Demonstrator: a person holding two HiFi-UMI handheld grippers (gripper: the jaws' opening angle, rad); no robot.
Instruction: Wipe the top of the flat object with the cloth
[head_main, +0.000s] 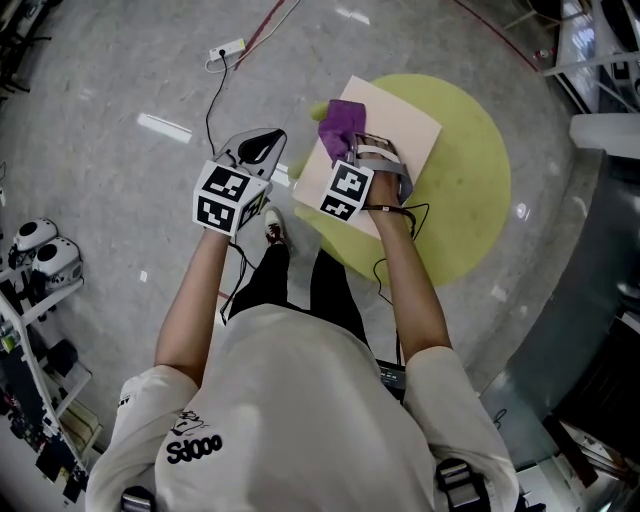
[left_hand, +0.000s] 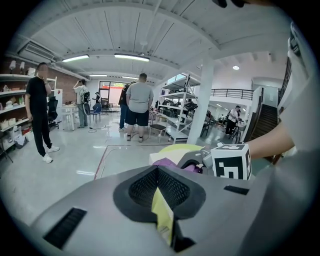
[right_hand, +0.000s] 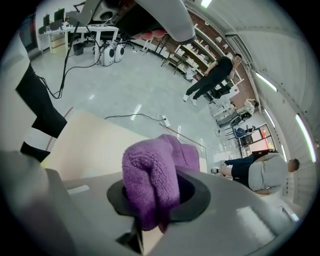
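Observation:
A beige flat board (head_main: 405, 125) lies on a round yellow-green table (head_main: 470, 190). My right gripper (head_main: 352, 142) is shut on a bunched purple cloth (head_main: 343, 122), which rests at the board's left part. The right gripper view shows the cloth (right_hand: 150, 167) bulging out between the jaws of the right gripper (right_hand: 150, 202), with the board (right_hand: 90, 145) just beyond. My left gripper (head_main: 266, 143) hangs over the floor to the left of the table, jaws together and holding nothing. In its own view the left gripper (left_hand: 161, 200) faces the cloth (left_hand: 167, 162) and the table (left_hand: 182, 148).
A white power strip (head_main: 228, 48) with a black cable lies on the grey floor beyond the left gripper. White helmets (head_main: 40, 250) and racks stand at the left edge. Several people (left_hand: 137, 102) stand far off near shelving (left_hand: 175, 107).

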